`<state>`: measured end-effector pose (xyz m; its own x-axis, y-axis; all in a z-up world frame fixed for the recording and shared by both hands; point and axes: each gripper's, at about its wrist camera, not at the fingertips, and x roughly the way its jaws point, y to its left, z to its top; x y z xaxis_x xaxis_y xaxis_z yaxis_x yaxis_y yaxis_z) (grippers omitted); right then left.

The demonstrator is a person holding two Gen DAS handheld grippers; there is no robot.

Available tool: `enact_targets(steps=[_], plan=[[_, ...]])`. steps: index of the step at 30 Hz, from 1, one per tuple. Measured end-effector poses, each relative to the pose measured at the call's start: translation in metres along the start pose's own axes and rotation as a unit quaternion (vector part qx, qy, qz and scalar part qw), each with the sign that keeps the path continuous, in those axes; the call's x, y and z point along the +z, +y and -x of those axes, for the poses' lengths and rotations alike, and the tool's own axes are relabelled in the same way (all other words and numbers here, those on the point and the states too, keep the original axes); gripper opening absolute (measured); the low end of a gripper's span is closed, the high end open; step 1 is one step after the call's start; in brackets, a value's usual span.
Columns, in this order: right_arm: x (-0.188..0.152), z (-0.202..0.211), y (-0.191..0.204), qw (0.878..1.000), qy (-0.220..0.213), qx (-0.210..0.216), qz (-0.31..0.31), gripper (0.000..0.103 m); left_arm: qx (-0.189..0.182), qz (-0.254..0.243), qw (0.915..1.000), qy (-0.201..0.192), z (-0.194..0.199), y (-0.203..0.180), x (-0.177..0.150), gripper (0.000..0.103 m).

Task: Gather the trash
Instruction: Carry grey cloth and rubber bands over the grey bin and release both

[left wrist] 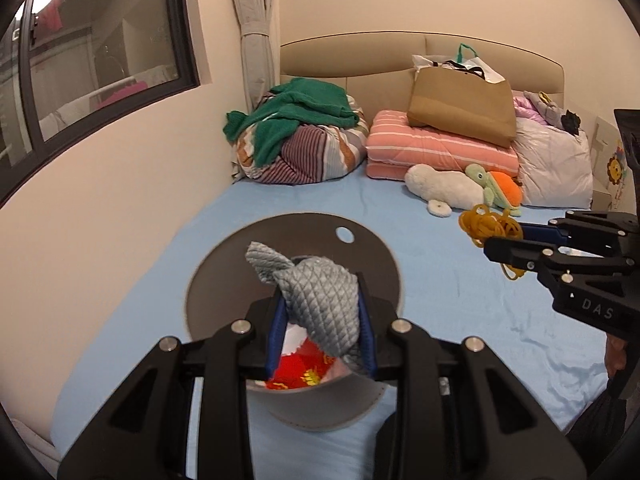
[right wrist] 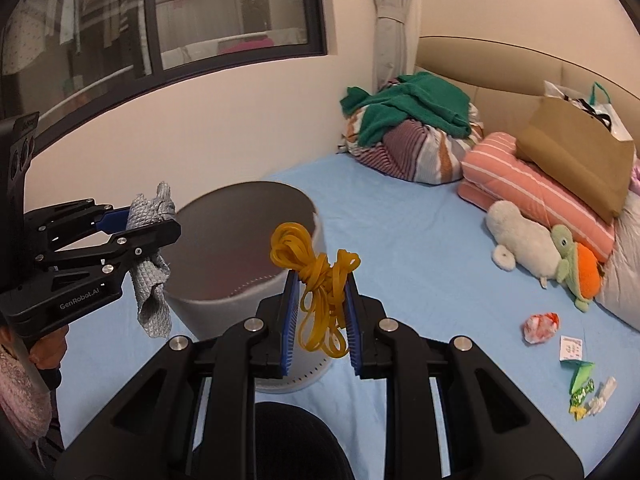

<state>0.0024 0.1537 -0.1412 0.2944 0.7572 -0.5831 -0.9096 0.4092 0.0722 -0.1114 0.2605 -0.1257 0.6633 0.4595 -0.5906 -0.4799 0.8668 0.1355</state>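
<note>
grey cloth [left wrist: 320, 300] pinched in left gripper [left wrist: 324, 328] above bin [left wrist: 224, 280].

A green knitted garment [left wrist: 296, 116] drapes over a striped bundle of bedding [left wrist: 304, 156], beside a folded pink striped quilt [left wrist: 436, 152] bearing a brown paper bag [left wrist: 464, 108]. A white plush toy [left wrist: 444, 188] touches what looks like a green-and-orange plush turtle [left wrist: 498, 188].
</note>
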Motion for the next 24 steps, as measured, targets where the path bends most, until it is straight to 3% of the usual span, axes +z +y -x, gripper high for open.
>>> enact_targets(steps=[10, 13, 14, 15, 16, 18, 24], plan=[[0.046, -0.044, 0.047, 0.998, 0.017, 0.037, 0.036, 0.02, 0.028, 0.019, 0.9994, 0.006, -0.008, 0.049, 0.008, 0.032], [0.058, -0.05, 0.055, 0.998, 0.02, 0.042, 0.046, 0.021, 0.031, 0.018, 0.9994, 0.003, -0.01, 0.056, 0.01, 0.037], [0.061, -0.053, 0.057, 0.998, 0.022, 0.044, 0.048, 0.022, 0.032, 0.015, 0.9994, 0.003, -0.011, 0.057, 0.011, 0.043], [0.065, -0.056, 0.06, 0.997, 0.024, 0.046, 0.048, 0.028, 0.039, 0.013, 0.9992, 0.003, -0.013, 0.058, 0.011, 0.047], [0.068, -0.06, 0.062, 0.997, 0.027, 0.047, 0.046, 0.042, 0.042, 0.012, 0.999, 0.004, -0.015, 0.06, 0.011, 0.056], [0.07, -0.066, 0.063, 0.998, 0.029, 0.037, 0.044, 0.054, 0.046, 0.013, 0.9988, 0.005, -0.018, 0.062, 0.012, 0.066], [0.071, -0.081, 0.063, 0.998, 0.04, 0.03, 0.042, 0.054, 0.041, 0.015, 0.999, 0.013, -0.022, 0.069, 0.008, 0.068]])
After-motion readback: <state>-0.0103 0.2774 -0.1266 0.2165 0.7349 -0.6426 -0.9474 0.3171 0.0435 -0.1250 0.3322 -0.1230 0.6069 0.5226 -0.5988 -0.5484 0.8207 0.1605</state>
